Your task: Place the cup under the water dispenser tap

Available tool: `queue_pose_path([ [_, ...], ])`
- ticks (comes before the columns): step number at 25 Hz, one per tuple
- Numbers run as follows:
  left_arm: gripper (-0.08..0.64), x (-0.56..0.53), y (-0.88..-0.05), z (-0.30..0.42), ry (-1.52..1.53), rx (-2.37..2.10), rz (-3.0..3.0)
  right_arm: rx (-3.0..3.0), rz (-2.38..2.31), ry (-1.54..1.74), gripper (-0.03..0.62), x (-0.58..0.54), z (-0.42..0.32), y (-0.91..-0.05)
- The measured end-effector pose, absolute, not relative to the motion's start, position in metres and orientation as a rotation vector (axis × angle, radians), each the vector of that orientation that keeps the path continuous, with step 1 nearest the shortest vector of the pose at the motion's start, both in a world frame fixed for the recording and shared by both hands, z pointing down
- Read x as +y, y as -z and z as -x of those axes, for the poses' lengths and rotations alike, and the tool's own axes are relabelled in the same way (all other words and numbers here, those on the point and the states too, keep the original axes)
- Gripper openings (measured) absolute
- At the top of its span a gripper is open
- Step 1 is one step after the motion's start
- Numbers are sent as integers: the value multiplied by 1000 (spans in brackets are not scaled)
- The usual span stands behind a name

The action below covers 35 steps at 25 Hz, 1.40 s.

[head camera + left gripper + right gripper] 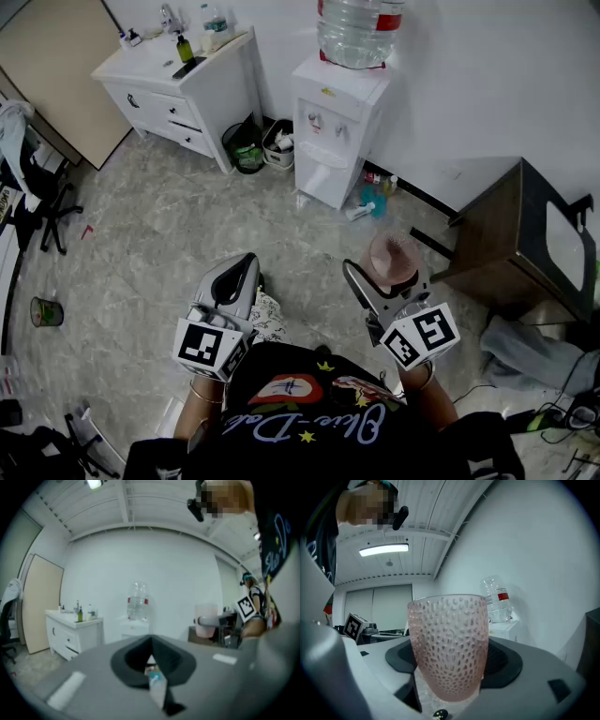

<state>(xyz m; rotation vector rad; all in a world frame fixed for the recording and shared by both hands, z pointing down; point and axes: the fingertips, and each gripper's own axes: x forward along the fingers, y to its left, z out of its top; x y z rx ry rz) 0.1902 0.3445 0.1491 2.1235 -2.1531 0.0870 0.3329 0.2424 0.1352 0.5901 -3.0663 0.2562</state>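
A pink dimpled cup point(449, 648) stands upright between the jaws of my right gripper point(454, 663), which is shut on it. In the head view the cup point(394, 258) and right gripper point(380, 286) hang above the floor, well short of the white water dispenser point(330, 131). Its taps point(323, 122) sit over a recess, and a large clear bottle point(356, 28) tops it. My left gripper point(239, 274) is level beside it, shut and holding nothing. From the left gripper view, the left gripper point(152, 660) points toward the dispenser point(136, 631), with the cup point(205, 619) off to the right.
A white sink cabinet point(183, 84) stands left of the dispenser, with two bins point(251, 145) between them. Small bottles point(370, 204) lie on the floor at the dispenser's right foot. A dark table point(511, 239) stands at right. An office chair point(37, 192) is at far left.
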Motion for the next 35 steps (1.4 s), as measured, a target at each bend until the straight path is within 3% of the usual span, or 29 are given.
queue_pose_path([
  [16, -2, 87, -176, 76, -134, -1723, -2496, -2939, -1050, -305, 354, 44, -47, -180],
  [23, -3, -12, -233, 109, -100, -1667, -2497, -2894, -1204, -298, 354, -37, 3, -235],
  [35, -2, -91, -417, 116, -72, -1684, -2341, -2750, -1281, -297, 354, -137, 32, -479],
])
